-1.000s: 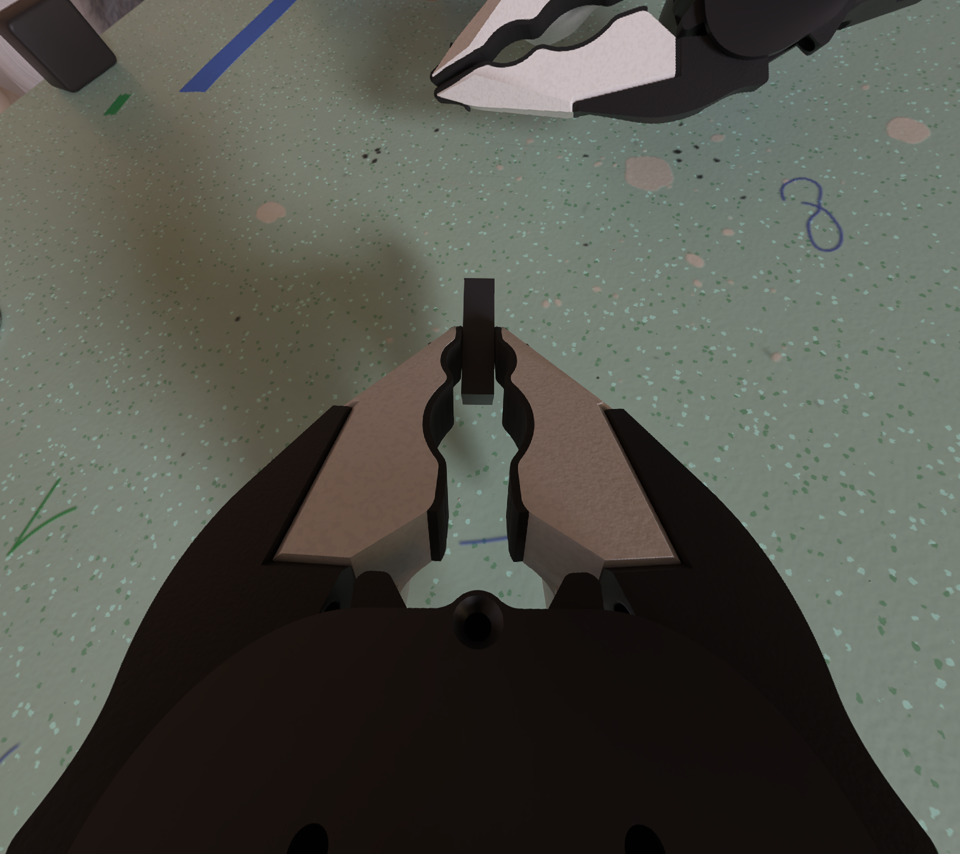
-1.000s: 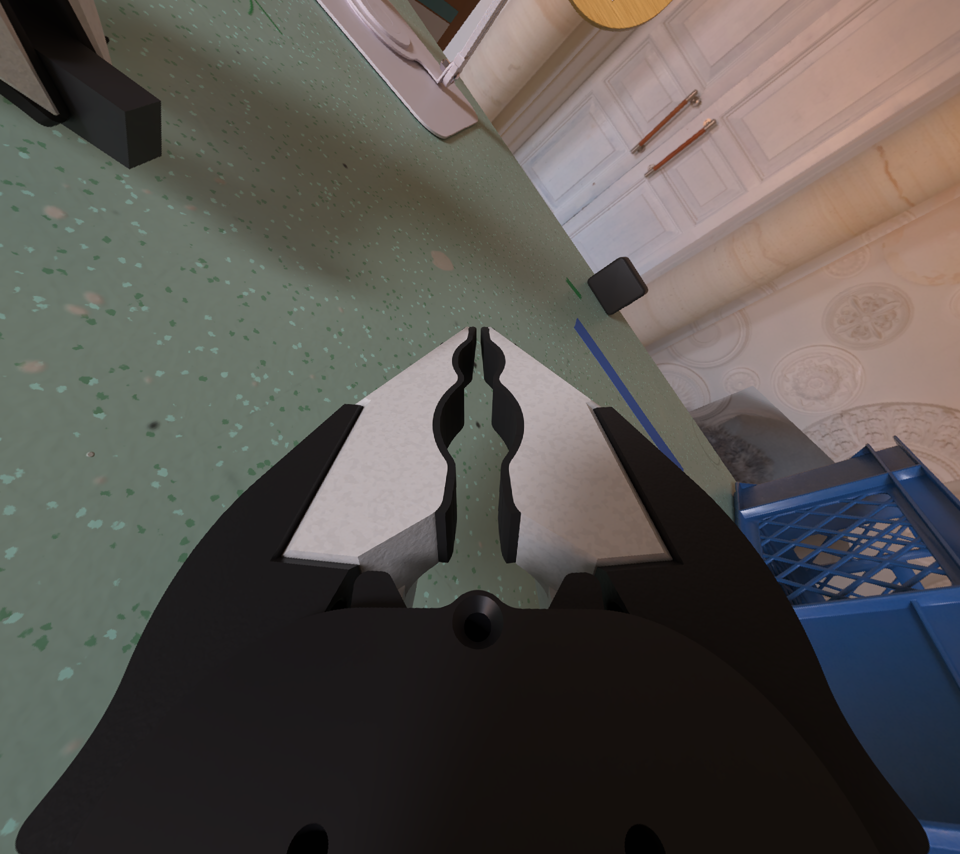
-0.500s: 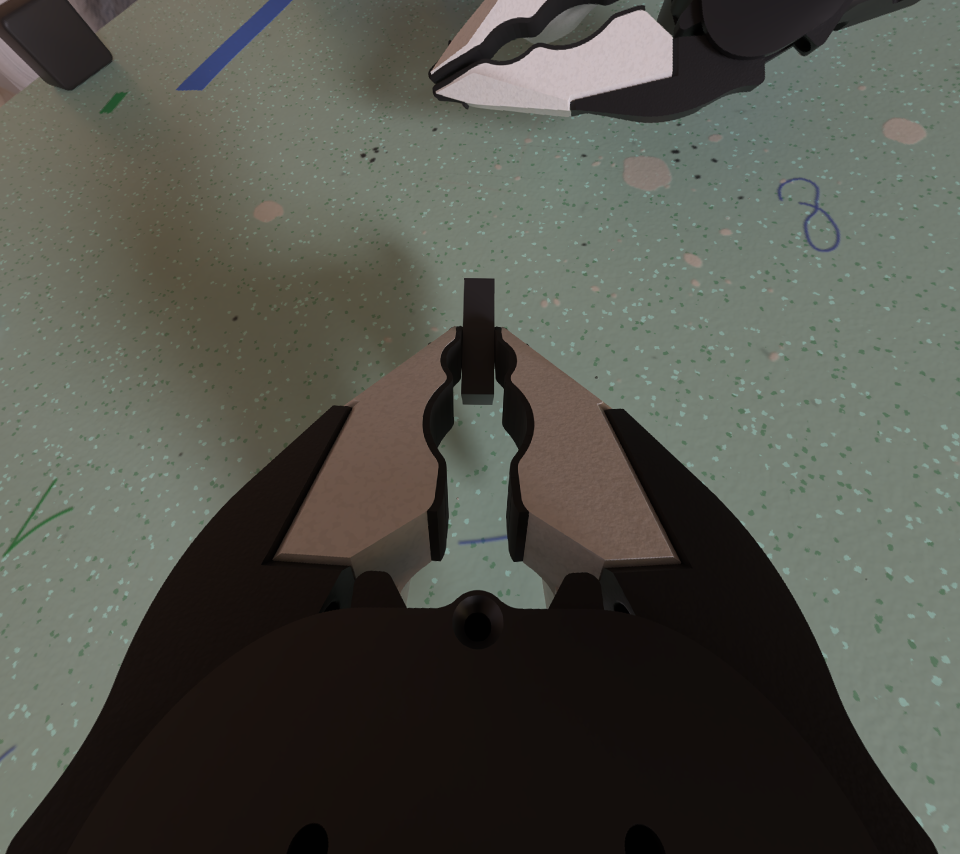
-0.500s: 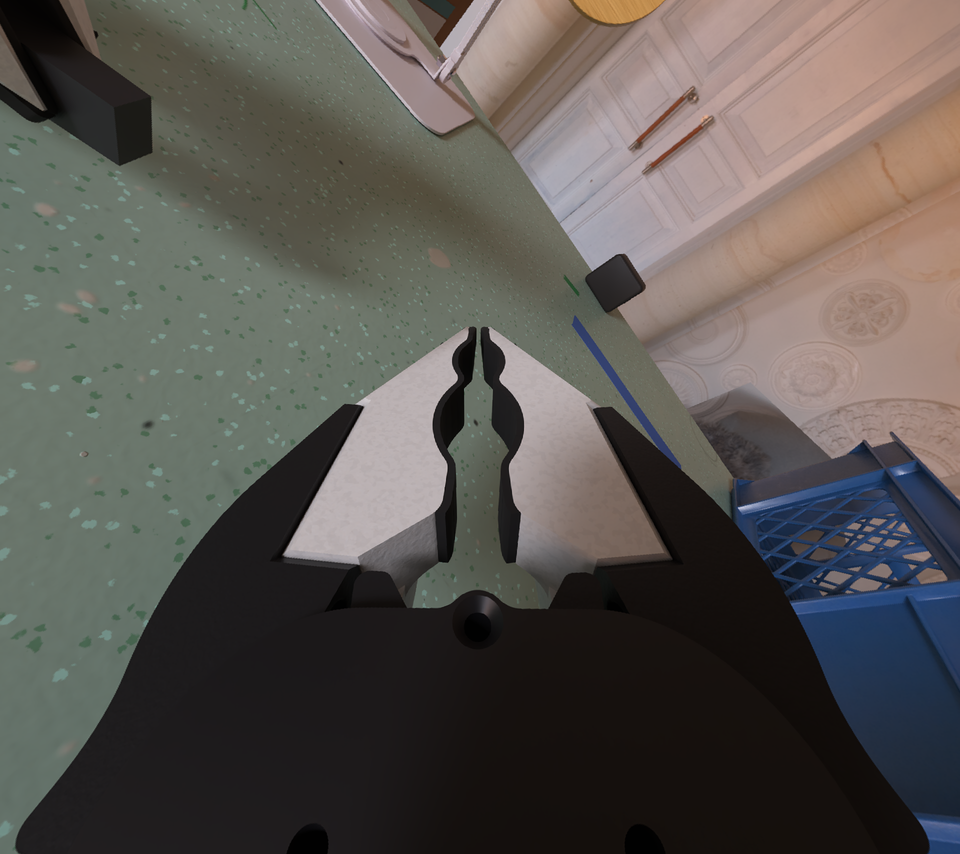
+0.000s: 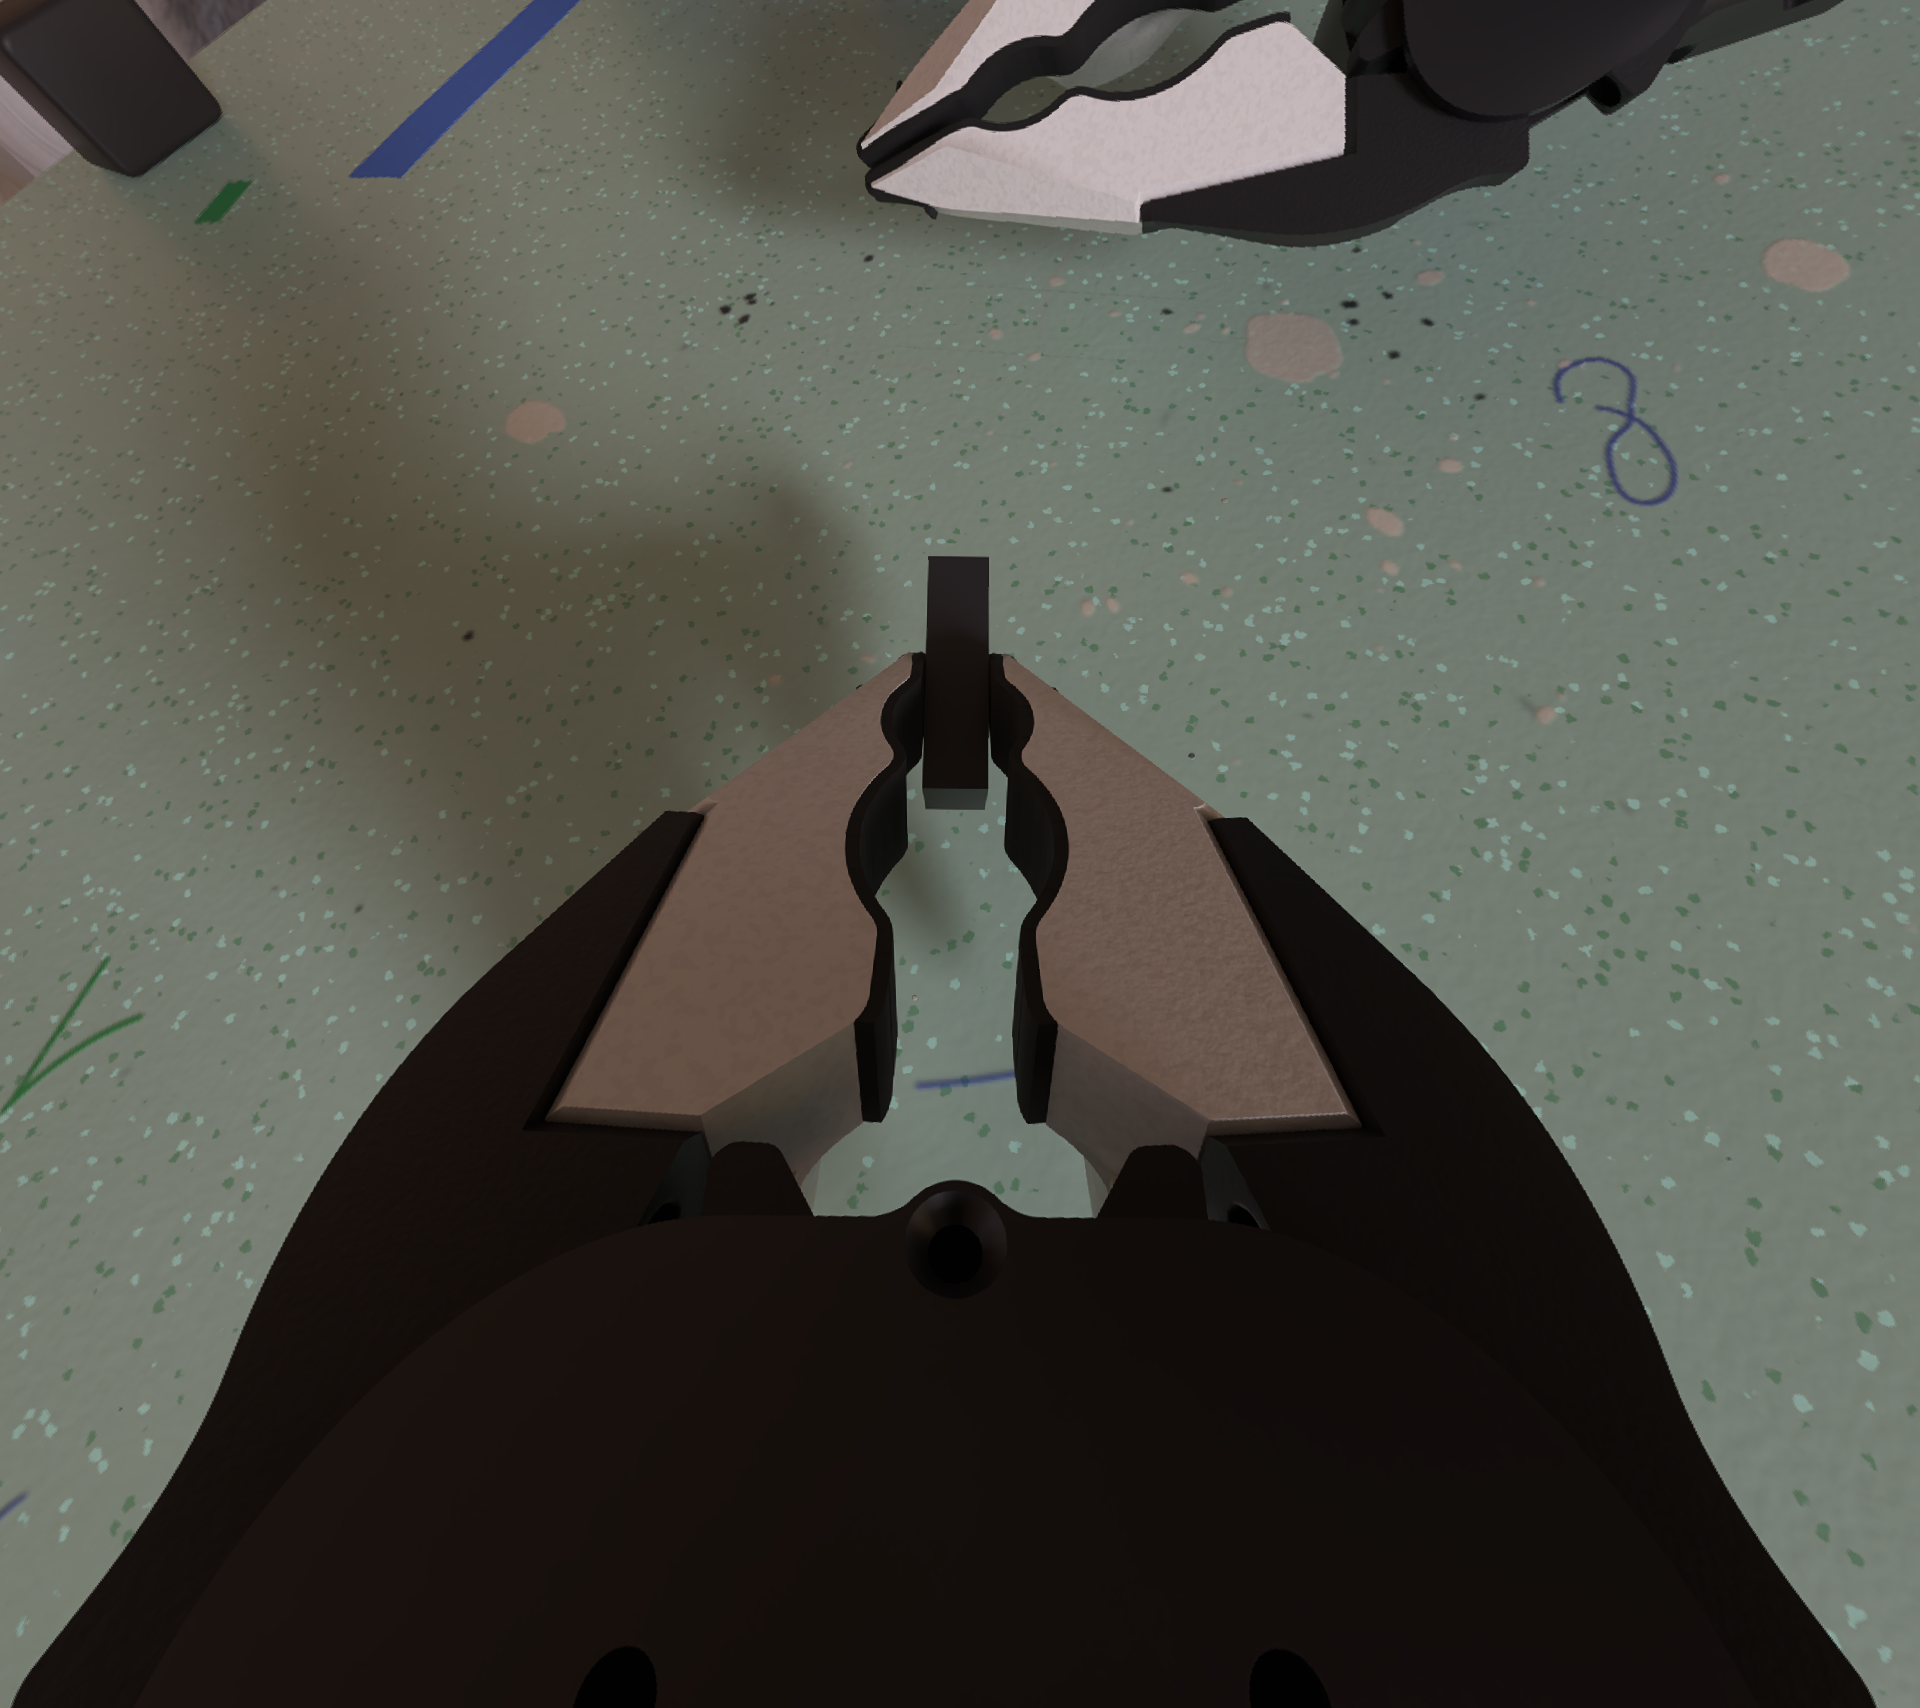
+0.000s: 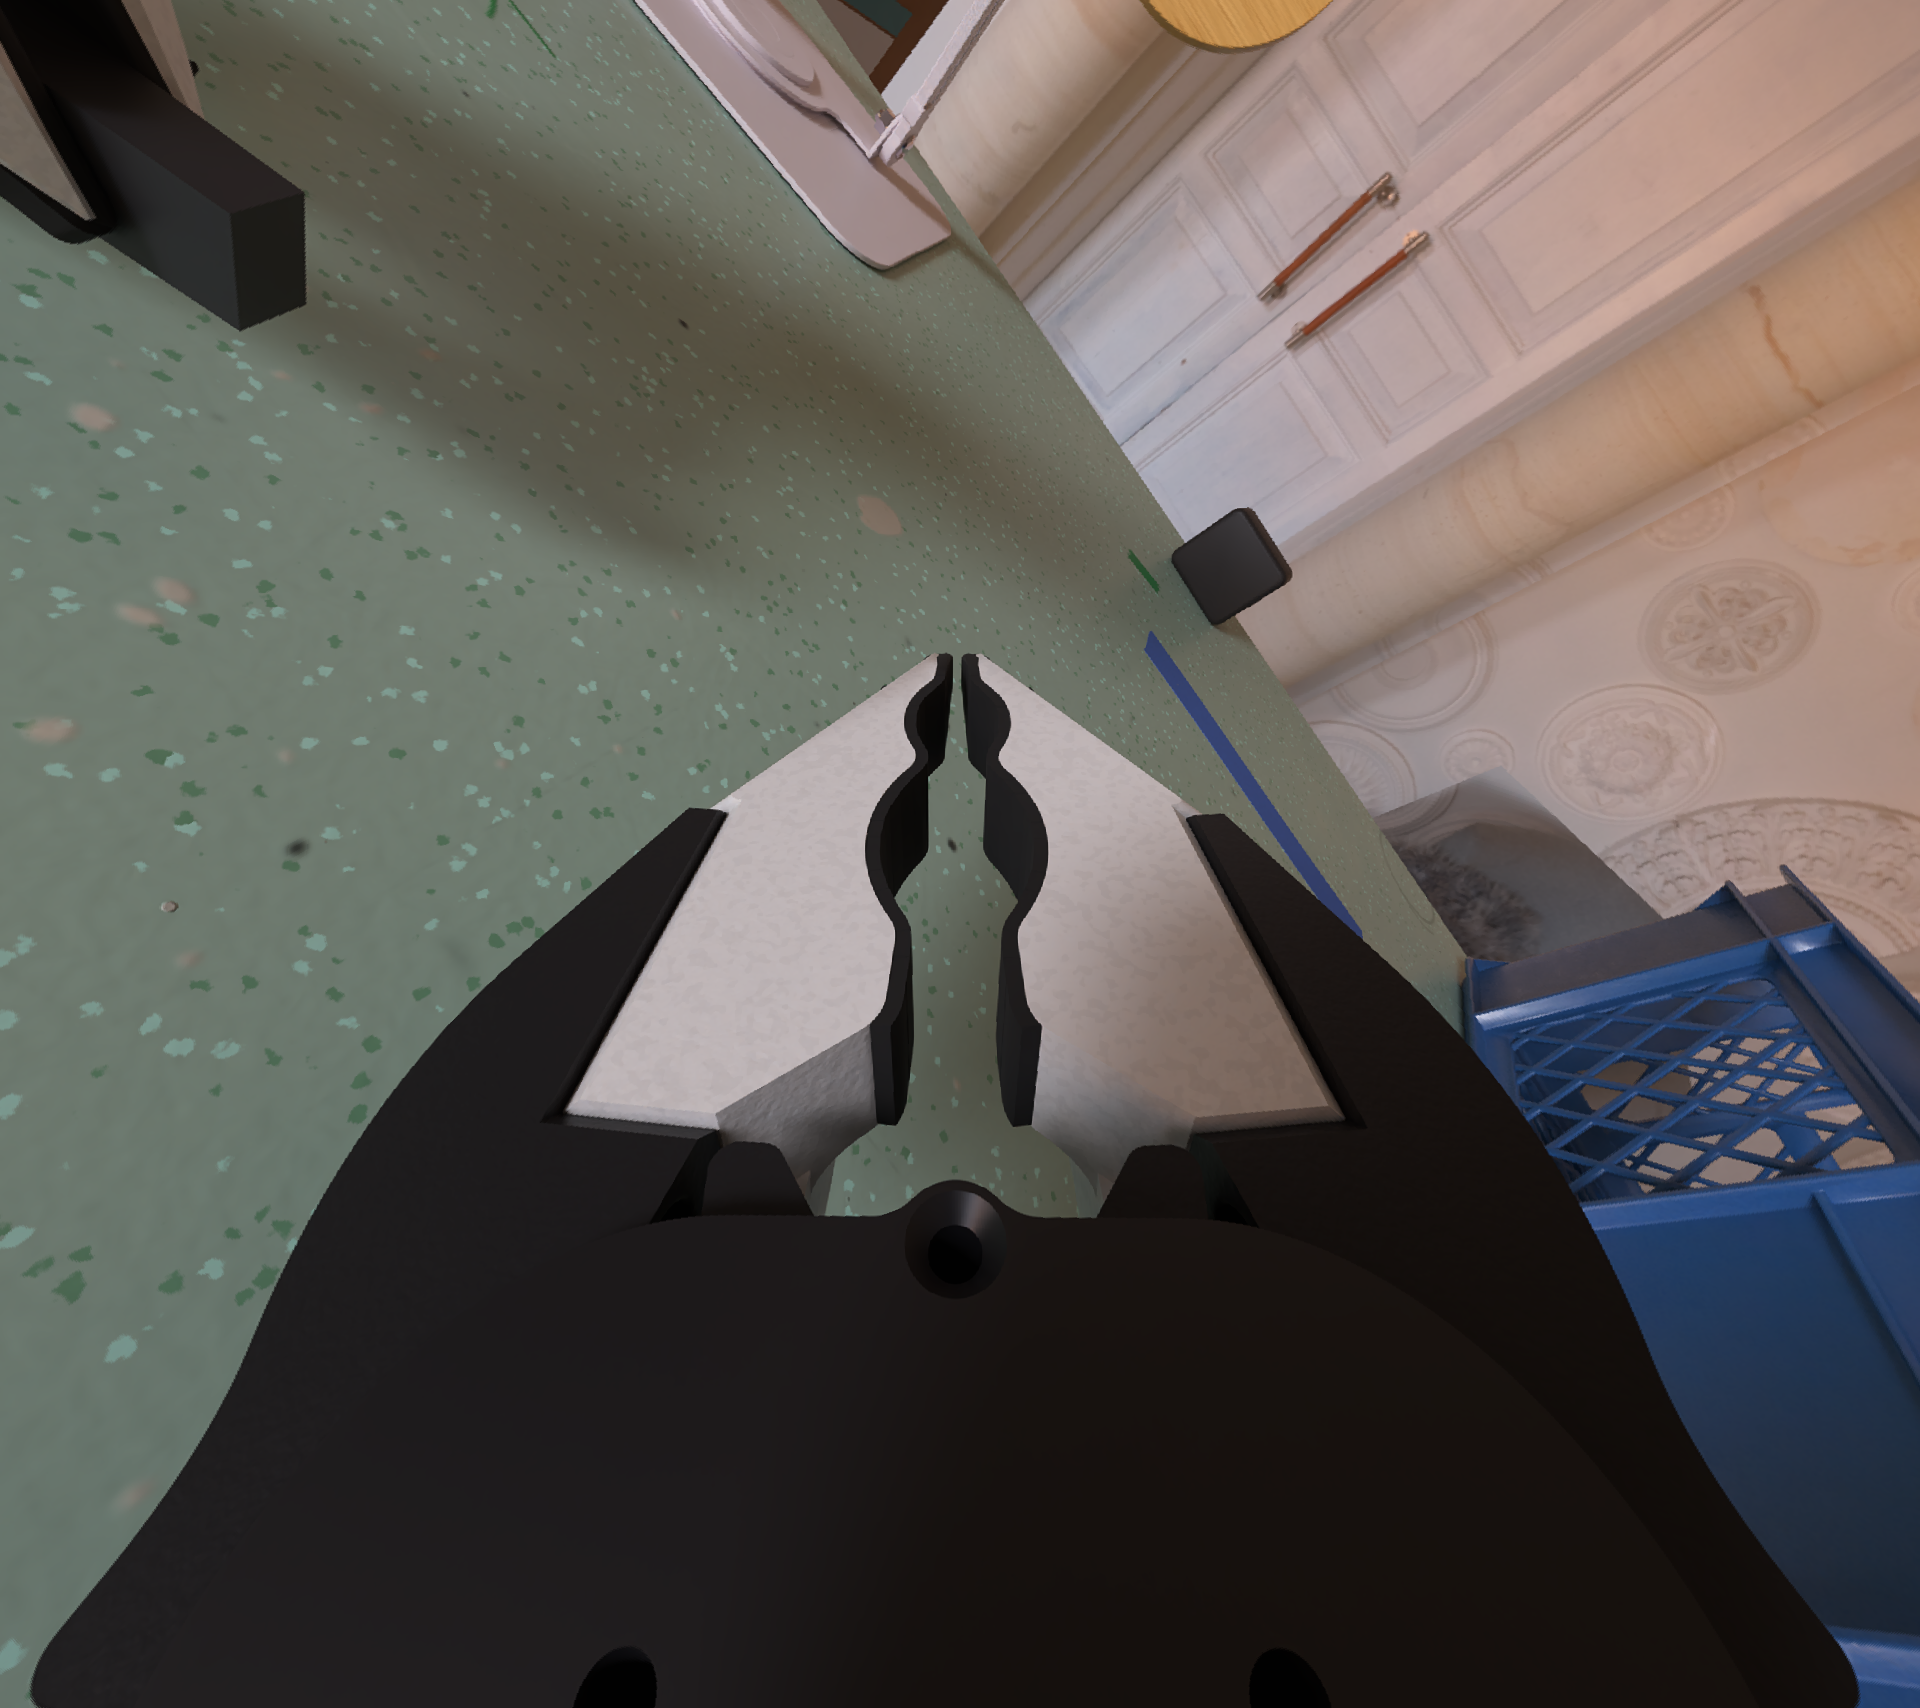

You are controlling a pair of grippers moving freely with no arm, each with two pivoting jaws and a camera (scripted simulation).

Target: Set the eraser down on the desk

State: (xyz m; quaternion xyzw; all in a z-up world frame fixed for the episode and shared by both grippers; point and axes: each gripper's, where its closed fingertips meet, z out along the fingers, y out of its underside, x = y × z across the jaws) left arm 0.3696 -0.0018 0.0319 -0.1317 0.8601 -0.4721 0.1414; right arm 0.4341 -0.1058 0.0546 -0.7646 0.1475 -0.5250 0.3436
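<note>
Pinching a slim black eraser (image 5: 957, 682) edge-on between its fingertips, the left gripper (image 5: 957, 671) hangs over the speckled green bench (image 5: 1351, 775). The bar stands on its narrow side between the pale pads, one end poking out past the tips and the other reaching back into the gap behind them. From the right wrist view the same eraser (image 6: 203, 230) shows at the far left as a dark block jutting from the left gripper (image 6: 62, 131), low over the bench (image 6: 436, 619); I cannot tell whether its underside touches the surface.

The right gripper (image 6: 956, 666) holds nothing, its fingers drawn nearly together with only a thin slit between the tips. In the left wrist view it (image 5: 878, 162) sits ahead and to the right of the eraser, well apart from it, tips pointing left.

A strip of blue tape (image 5: 494, 58) lies on the bench toward the far left, with a short green mark (image 5: 223, 202) near it and a small dark cube (image 5: 104, 69) at the bench's edge. A blue pen scribble (image 5: 1621, 432) marks the surface on the right. A blue crate (image 6: 1704, 1087) stands past the bench's end, and a pale lilac tray (image 6: 748, 48) lies along the bench edge farther off.
</note>
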